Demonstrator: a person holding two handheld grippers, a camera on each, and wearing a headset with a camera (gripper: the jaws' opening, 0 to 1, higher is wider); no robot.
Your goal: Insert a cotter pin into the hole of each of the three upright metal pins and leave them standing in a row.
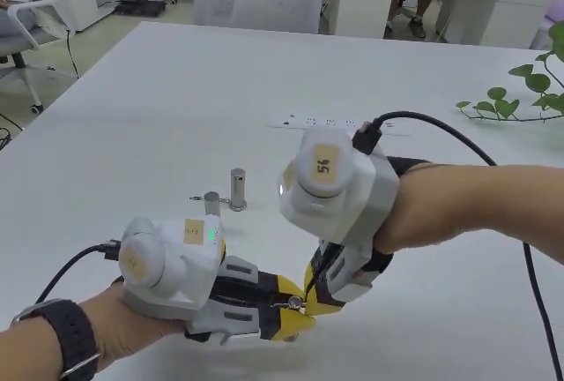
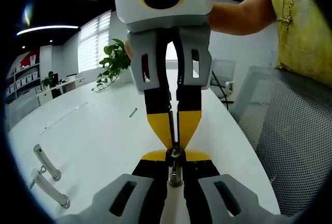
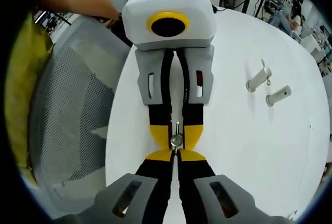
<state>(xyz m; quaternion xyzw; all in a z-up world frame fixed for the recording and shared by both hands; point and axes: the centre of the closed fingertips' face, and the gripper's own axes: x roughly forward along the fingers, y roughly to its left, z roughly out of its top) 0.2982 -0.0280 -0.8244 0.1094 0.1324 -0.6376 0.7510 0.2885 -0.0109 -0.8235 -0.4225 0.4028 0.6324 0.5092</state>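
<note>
Lower centre: left gripper [image 2: 175, 157] fingers clamp metal pin [image 2: 175, 175] steady; right gripper [image 2: 175, 136] fingers, pinching cotter pin [image 2: 173, 123], likely threading its hole.

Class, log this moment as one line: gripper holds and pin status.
left gripper: shut on metal pin | right gripper: shut on cotter pin, tip at that pin | table: two metal pins standing, one already cottered

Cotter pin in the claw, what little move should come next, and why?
Probably nudge the right claw a little toward the left claw, to push the cotter pin through the metal pin. The claws meet tip to tip, each shut on its part, and the cotter pin's tip sits right at the pin's end.
</note>
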